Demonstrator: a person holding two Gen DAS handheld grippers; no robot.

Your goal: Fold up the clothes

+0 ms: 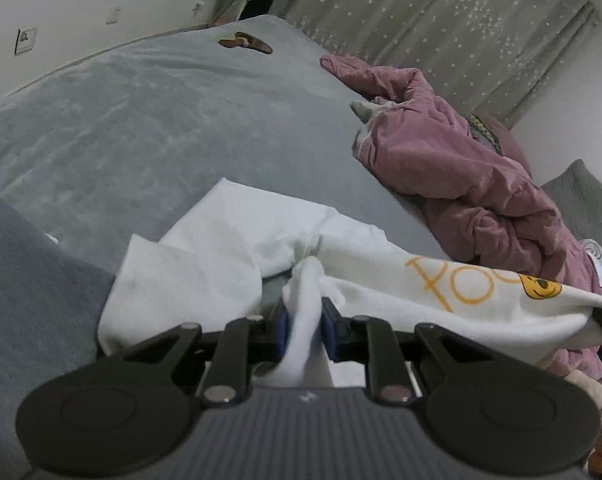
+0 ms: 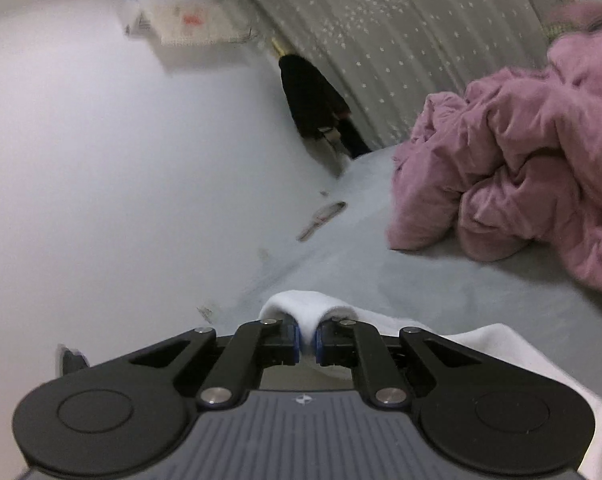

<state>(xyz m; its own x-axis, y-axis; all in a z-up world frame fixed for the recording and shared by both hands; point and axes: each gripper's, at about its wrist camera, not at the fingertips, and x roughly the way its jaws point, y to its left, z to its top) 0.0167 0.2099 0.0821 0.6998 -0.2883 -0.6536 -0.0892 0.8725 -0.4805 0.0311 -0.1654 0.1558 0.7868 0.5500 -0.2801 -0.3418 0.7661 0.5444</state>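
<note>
Dim, soft, blurry fisheye views

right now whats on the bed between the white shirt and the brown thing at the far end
Only bare grey bedspread between the white shirt and the brown object, in the left wrist view.

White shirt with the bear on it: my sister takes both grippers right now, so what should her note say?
Left gripper: shut on the white shirt.
Right gripper: shut on another bunched bit of the same shirt.
The shirt is crumpled and partly lifted over the grey bed, orange print showing.
The pink garment lies heaped further along the bed, untouched.
Done: shirt gripped. Left: spread it, fold it, then the pink one.
</note>
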